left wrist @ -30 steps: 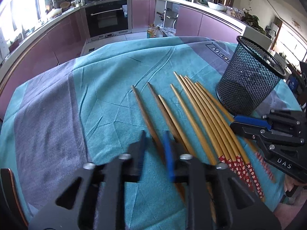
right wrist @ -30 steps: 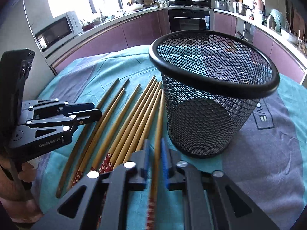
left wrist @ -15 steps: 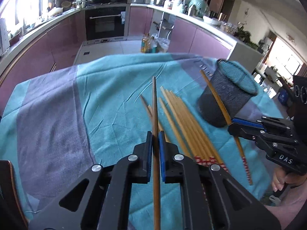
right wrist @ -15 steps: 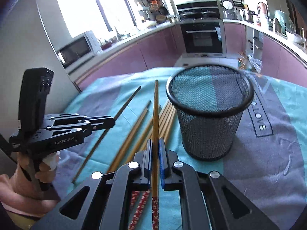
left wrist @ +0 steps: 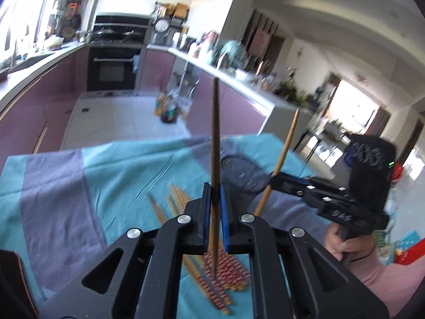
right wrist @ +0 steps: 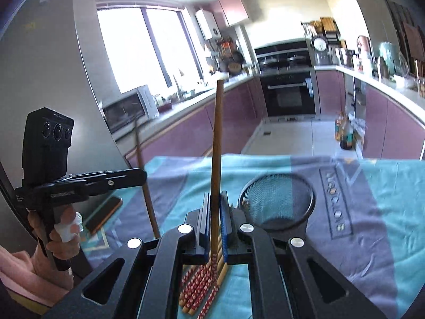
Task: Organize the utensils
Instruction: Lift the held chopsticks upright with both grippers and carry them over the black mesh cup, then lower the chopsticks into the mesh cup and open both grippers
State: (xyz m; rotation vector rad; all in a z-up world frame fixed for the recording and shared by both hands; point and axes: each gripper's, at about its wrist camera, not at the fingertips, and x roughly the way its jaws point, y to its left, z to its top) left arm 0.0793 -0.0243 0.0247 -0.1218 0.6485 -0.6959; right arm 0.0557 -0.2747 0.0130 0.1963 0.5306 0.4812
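In the left wrist view my left gripper (left wrist: 215,186) is shut on a dark brown chopstick (left wrist: 215,133) that sticks up steeply above the table. To its right my right gripper (left wrist: 273,179) holds a lighter chopstick (left wrist: 288,138) beside the blurred black mesh cup (left wrist: 241,172). In the right wrist view my right gripper (right wrist: 215,196) is shut on that chopstick (right wrist: 217,133), whose red-patterned end hangs below the pads. The mesh cup (right wrist: 277,202) stands upright just right of it. Several chopsticks (right wrist: 202,287) lie on the teal cloth below. My left gripper (right wrist: 143,176) is at the left.
A teal and grey cloth (left wrist: 119,175) covers the table. A dark flat object (right wrist: 103,214) lies near the left edge. A hand (right wrist: 63,228) holds the left gripper's handle and another hand (left wrist: 342,242) the right one. Purple kitchen cabinets and an oven (right wrist: 288,93) stand behind.
Both grippers have closed on one chopstick each and risen from the table. Each chopstick now tilts steeply upward, and the cup and the remaining chopsticks look smaller and lower.
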